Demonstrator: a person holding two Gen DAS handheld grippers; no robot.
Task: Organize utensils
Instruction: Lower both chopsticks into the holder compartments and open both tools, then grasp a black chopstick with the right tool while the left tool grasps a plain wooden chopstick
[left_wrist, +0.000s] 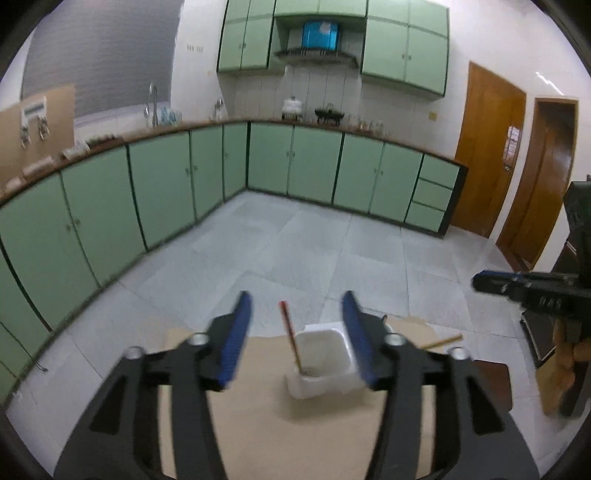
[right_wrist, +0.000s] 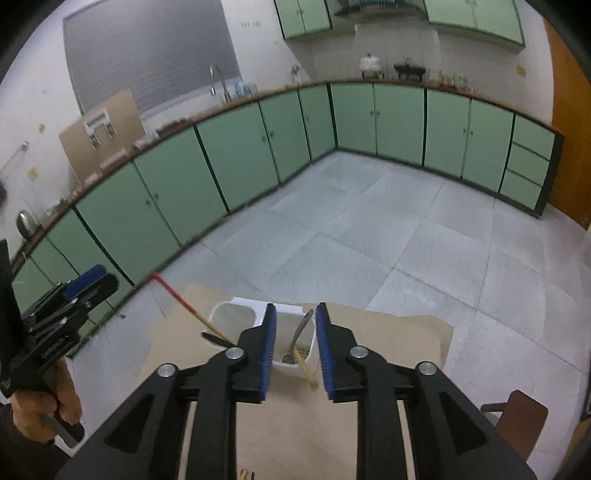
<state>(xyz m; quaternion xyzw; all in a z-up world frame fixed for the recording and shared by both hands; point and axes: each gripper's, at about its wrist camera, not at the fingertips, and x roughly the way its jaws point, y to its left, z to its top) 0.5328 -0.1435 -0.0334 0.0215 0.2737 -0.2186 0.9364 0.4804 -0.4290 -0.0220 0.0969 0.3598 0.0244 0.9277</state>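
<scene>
I hold both claws apart, empty | left claw (left_wrist: 297, 341) over white caddy (left_wrist: 321, 365) | red-tipped chopstick (left_wrist: 290, 334) stands inside, sorted | right claw (right_wrist: 295, 350) ready.

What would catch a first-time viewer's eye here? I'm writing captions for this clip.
The white utensil caddy on the cardboard-covered table, holding a red-tipped chopstick and a spoon. The right hand-held gripper hovers open over it, the left hand-held gripper likewise, with green cabinets behind.
</scene>
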